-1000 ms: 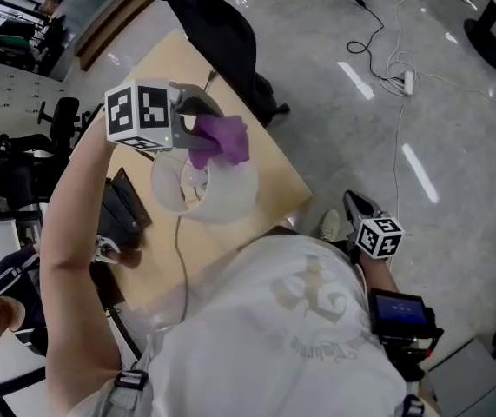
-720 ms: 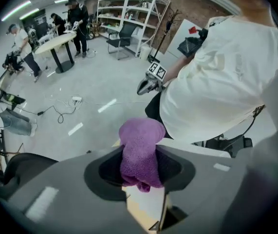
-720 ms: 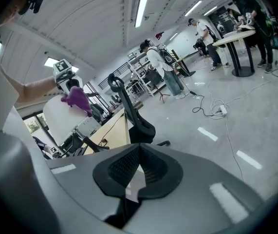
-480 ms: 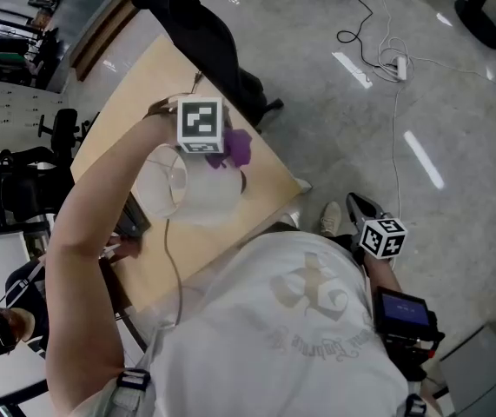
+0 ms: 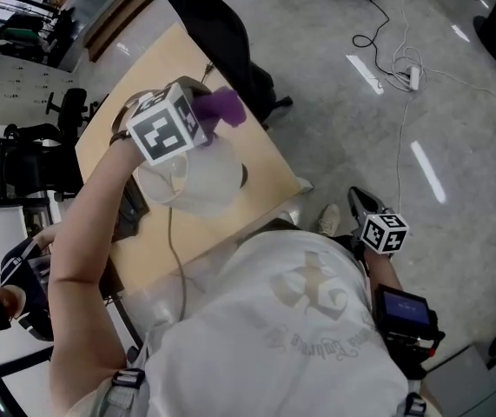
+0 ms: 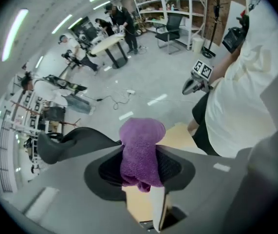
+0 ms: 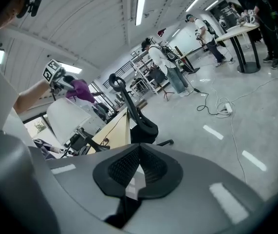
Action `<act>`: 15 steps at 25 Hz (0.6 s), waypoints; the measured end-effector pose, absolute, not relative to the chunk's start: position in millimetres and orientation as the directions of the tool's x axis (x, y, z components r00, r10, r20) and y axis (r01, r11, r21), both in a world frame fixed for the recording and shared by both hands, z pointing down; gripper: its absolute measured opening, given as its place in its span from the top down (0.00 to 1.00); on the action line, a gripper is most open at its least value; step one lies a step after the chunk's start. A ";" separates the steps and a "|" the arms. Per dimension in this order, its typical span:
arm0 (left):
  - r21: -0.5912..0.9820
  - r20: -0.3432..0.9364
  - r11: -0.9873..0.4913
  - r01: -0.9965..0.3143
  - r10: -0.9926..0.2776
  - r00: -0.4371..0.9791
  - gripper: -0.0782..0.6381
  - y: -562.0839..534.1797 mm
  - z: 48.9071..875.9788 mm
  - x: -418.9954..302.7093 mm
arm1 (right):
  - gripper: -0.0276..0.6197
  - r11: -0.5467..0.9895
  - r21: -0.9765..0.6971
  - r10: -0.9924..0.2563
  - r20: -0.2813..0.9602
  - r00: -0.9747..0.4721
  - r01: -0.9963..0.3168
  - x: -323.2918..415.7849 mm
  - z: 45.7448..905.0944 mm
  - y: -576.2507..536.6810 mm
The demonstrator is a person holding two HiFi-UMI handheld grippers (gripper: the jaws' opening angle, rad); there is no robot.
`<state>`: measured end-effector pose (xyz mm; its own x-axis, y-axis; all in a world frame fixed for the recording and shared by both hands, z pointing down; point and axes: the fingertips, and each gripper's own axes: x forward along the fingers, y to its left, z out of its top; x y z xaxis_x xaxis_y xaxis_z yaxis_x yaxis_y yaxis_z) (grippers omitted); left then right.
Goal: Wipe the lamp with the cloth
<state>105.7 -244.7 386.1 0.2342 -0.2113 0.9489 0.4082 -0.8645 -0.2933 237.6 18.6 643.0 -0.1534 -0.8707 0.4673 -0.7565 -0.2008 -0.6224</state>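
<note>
Cloth at the lamp

My left gripper (image 6: 139, 168) clamped the purple cloth (image 6: 139, 147) by the white lamp's (image 5: 202, 181) top; my right gripper (image 7: 138, 173) hung closed, empty.

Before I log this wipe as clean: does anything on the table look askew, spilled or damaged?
Nothing stands out. The white lamp stands whole on the wooden table, with no spill showing, and the purple cloth sits clamped in the left tongs, as far as these views show.
</note>
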 end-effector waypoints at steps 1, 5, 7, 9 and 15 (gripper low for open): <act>-0.334 0.933 -0.869 0.364 -0.249 0.260 0.67 -243.1 365.1 98.1 | 0.94 -0.188 -0.621 -0.868 0.468 -0.167 -0.761 233.8 640.1 15.3; -0.423 0.895 -0.879 0.221 -0.368 0.252 0.68 -219.3 306.6 63.8 | 0.94 -0.131 -0.622 -0.851 0.469 -0.234 -0.772 220.6 629.0 -1.8; -0.436 0.883 -0.887 0.153 -0.387 0.266 0.68 -199.5 297.7 68.9 | 0.94 -0.097 -0.625 -0.839 0.470 -0.274 -0.774 225.6 634.7 -12.6; -0.429 0.865 -0.902 0.051 -0.394 0.311 0.68 -181.8 300.8 88.6 | 0.94 -0.058 -0.630 -0.824 0.469 -0.319 -0.775 237.5 648.9 -27.2; -0.542 0.755 -0.805 -0.241 -0.592 0.280 0.68 -175.3 347.2 104.7 | 0.94 0.064 -0.653 -0.784 0.435 -0.442 -0.755 240.4 684.0 -69.2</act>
